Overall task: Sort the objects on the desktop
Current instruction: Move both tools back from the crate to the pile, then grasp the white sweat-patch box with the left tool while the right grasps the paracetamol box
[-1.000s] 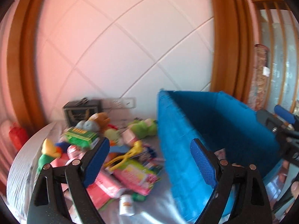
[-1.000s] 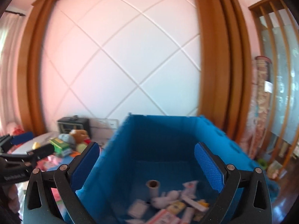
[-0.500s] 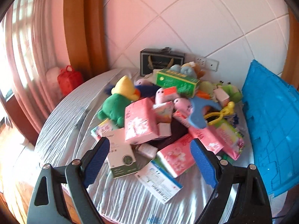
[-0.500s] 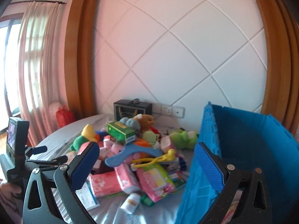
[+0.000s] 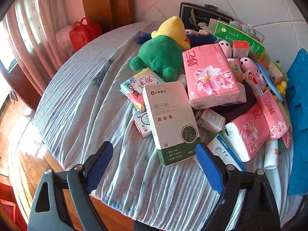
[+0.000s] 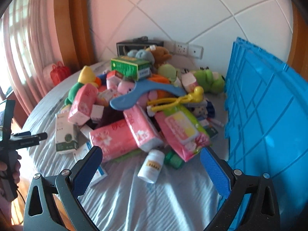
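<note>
Both tongs gape empty above the cloth-covered table [image 5: 80, 104]: the left gripper [image 5: 154, 165] hangs just short of the white-and-green box [image 5: 169, 123] at the heap's near edge, the right gripper [image 6: 152, 165] just before the white bottle [image 6: 152, 165], with the blue crate [image 6: 269, 115] to its right

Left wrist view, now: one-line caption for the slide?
Open left gripper hovers at the near edge of the pile, nearest a white-and-green box, pink tissue packs and plush toys behind, blue crate at right.

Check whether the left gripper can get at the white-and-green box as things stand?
Probably yes: the left gripper is open, and the white-and-green box lies atop the pile edge just ahead, with nothing between.
</note>
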Demonstrator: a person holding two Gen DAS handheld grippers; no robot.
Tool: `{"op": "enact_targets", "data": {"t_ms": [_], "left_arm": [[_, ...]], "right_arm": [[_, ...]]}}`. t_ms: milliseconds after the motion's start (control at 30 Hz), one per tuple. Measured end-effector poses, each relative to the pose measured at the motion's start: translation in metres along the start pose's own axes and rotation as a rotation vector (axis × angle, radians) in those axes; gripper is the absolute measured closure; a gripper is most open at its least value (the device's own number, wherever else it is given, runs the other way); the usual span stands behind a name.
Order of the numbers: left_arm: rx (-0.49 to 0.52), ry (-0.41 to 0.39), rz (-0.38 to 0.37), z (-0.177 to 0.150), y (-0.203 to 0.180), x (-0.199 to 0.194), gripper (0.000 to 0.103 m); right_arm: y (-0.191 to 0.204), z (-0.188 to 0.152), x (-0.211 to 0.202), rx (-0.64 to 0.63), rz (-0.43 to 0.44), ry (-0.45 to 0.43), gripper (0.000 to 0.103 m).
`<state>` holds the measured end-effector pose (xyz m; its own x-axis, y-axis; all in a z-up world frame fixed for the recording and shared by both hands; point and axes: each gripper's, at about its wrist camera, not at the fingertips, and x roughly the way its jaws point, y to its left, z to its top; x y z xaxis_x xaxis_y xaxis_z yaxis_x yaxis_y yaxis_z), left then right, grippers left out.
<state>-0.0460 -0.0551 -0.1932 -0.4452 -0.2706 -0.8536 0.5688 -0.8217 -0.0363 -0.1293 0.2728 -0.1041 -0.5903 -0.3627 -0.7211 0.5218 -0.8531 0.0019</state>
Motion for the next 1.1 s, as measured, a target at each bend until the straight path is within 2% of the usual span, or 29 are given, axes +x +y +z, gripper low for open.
{"op": "enact_targets", "data": {"t_ms": [133,300,400,467,633,800,900,1100], "left_arm": [[0.017,0.017,-0.041,0.01,-0.009,0.023,0.014],[0.029,0.06,-0.041,0.021,-0.022,0.058,0.014],[0.041,0.09,-0.005,0.025,-0.028,0.083,0.014],[0.022,0.092,-0.049,0.026,-0.029,0.092,0.011],[0.062,0.074,-0.069,0.014,-0.022,0.084,0.013],[0.088,0.148,-0.105,-0.02,0.002,0.067,0.013],[0.125,0.159,-0.086,-0.034,0.012,0.059,0.013],[0.134,0.171,-0.073,-0.026,0.015,0.061,0.01]], "right_arm": [[0.005,-0.015,0.023,0.025,-0.008,0.085,0.0],[0.013,-0.026,0.041,0.032,-0.018,0.156,0.0],[0.016,-0.031,0.05,0.035,-0.027,0.191,0.0],[0.018,-0.035,0.055,0.036,-0.027,0.211,0.0],[0.032,-0.043,0.07,0.011,-0.003,0.263,0.0],[0.069,-0.049,0.095,-0.076,0.078,0.322,0.0],[0.096,-0.05,0.109,-0.146,0.138,0.344,0.0],[0.142,-0.053,0.143,-0.285,0.194,0.39,0.0]]}}
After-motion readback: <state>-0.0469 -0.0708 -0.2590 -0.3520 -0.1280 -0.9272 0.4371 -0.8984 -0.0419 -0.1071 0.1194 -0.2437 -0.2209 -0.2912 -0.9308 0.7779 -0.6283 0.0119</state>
